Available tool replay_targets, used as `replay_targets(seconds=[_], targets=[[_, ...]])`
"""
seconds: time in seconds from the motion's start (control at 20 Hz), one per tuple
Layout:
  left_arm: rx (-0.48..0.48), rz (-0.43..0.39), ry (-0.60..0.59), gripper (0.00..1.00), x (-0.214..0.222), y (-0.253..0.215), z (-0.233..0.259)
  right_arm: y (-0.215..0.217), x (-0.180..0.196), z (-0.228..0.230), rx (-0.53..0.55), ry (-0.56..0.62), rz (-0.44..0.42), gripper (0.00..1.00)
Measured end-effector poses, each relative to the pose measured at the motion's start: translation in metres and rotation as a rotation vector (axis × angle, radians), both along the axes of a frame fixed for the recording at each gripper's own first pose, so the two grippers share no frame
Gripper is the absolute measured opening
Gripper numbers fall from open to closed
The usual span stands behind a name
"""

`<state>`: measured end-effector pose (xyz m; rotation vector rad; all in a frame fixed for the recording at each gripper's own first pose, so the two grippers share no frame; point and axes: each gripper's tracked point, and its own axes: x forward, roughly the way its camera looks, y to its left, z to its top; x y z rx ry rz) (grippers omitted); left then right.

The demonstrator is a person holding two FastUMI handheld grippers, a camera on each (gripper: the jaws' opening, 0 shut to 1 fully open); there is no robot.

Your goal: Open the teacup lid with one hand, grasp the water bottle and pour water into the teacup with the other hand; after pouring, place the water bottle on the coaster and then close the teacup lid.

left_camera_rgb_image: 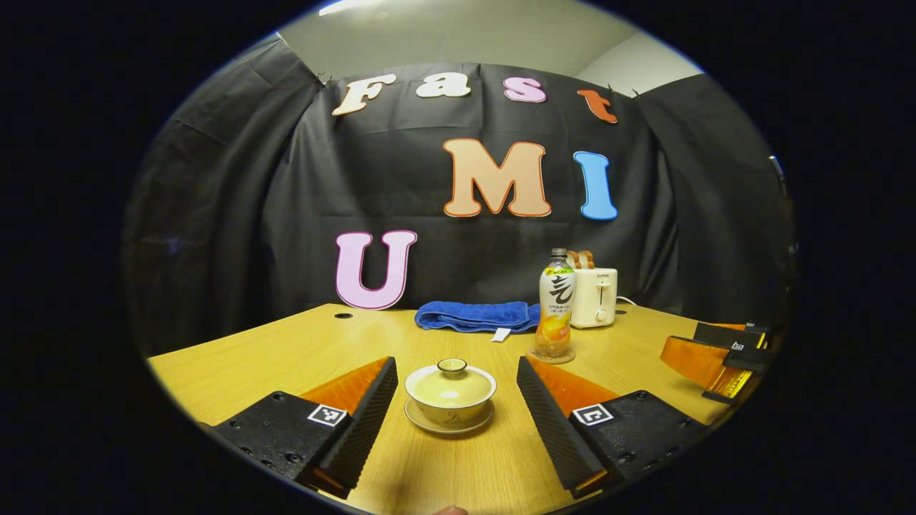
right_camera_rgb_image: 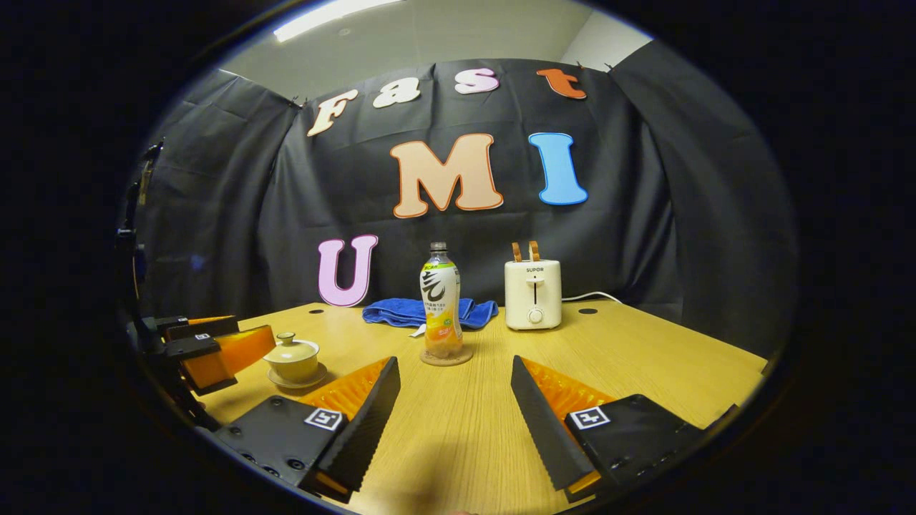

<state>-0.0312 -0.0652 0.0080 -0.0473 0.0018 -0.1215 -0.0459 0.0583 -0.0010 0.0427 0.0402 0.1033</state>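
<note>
Left gripper view: my left gripper (left_camera_rgb_image: 456, 418) stood wide open above the wooden table (left_camera_rgb_image: 250, 365), holding nothing; the teacup (left_camera_rgb_image: 450, 397) sat between its two fingers but clear of both, lid (left_camera_rgb_image: 451, 379) in place, on a saucer (left_camera_rgb_image: 449, 426) whose near rim was partly merged with its own shadow. Behind and to the right, the water bottle (left_camera_rgb_image: 556, 304) stood upright on the coaster (left_camera_rgb_image: 551, 355), of which only a thin edge showed under the bottle's base. The bottle covered the left side of the toaster (left_camera_rgb_image: 595, 296), and the two slices in the toaster's slots were half hidden behind the cap. A blue towel (left_camera_rgb_image: 478, 315) lay folded by the back wall. At the right rim my right gripper (left_camera_rgb_image: 719, 357) was cut off and distorted, so its opening could not be judged from here. Right gripper view: my right gripper (right_camera_rgb_image: 455, 415) was likewise spread wide and empty, with bare table between the fingers; the water bottle (right_camera_rgb_image: 441, 304) stood upright on the coaster (right_camera_rgb_image: 446, 357) ahead, well apart from the fingertips. The toaster (right_camera_rgb_image: 532, 294) showed whole here, its cord trailing right. My left gripper (right_camera_rgb_image: 207, 350) entered at the left rim, just beside the teacup (right_camera_rgb_image: 293, 360); whether it overlapped the cup's near side was hard to make out at that edge
</note>
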Motion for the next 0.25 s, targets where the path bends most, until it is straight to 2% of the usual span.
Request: replay_targets(seconds=[0.25], targets=[[-0.01, 0.009, 0.001, 0.99, -0.0031, -0.0006, -0.0045, -0.0018, -0.0037, 0.0037, -0.03, -0.035, -0.02, 0.98]])
